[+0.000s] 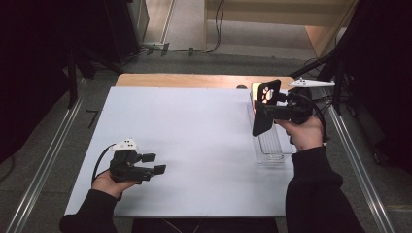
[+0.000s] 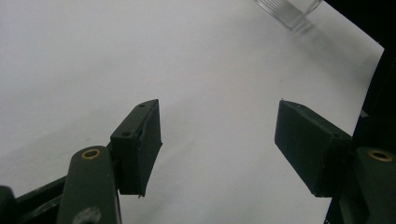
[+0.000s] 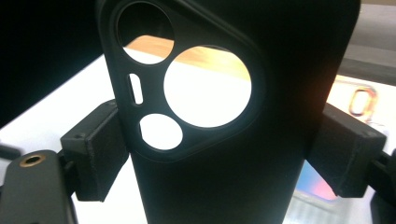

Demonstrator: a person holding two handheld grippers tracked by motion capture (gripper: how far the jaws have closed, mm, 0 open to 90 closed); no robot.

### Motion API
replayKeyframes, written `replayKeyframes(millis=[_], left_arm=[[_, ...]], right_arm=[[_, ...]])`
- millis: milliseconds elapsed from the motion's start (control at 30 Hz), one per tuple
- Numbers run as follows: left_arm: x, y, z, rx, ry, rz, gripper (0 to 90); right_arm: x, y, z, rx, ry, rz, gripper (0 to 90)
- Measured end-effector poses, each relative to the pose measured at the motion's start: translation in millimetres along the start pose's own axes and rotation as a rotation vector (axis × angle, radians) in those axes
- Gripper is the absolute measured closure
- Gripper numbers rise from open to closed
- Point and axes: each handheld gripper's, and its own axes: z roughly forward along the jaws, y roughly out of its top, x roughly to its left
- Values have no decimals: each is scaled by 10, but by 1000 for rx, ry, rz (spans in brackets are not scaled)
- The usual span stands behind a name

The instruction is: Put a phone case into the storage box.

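1. At the left of the high view, my left tool point(image 1: 154, 164) sat low over the white tabletop point(image 1: 194, 141), held in the left hand point(image 1: 109, 183) near the front edge, with its cable looping back towards the sleeve.
2. In the left gripper view, that tool's point(image 2: 219, 144) jaws stood well apart with bare white surface between them; nothing was gripped or touched.
3. The middle of the tabletop lay between my two hands, which were well apart from each other.
4. To the right in the high view, my right tool point(image 1: 266, 112) was raised above the tabletop in the right hand point(image 1: 306, 133), pointing towards the left of that view.
5. It was clamped on a black phone case point(image 1: 265, 107), which stood roughly upright and slightly tilted, clear of the surface, with its camera cut-outs at the upper end.
6. The right gripper view showed the case point(image 3: 224, 154) close up: both pads pressed against its long side edges, and I could see through the round cut-outs to the white surface and a wooden edge beyond.
7. Beneath and just behind the case, a clear plastic tray point(image 1: 272, 148) lay near the right edge of the tabletop; I could not make out its contents with certainty.
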Motion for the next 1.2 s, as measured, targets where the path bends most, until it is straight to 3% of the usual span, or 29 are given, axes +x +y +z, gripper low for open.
replayKeyframes(millis=[133,300,467,833,1200], left_arm=[[1,-10,3,3,4,1,320],[11,-16,-2,3,1,-2,320],[0,-4,-19,-16,-2,4,320],[-4,0,-21,-23,-3,7,321],[-4,1,-29,-26,-5,5,320]], right_arm=[[-110,22,67,14,-62,-6,124],[-288,66,132,7,-130,23,124],[-451,24,263,6,-144,90,124],[-643,-90,549,32,-240,126,124],[-718,-210,789,55,-276,157,123]])
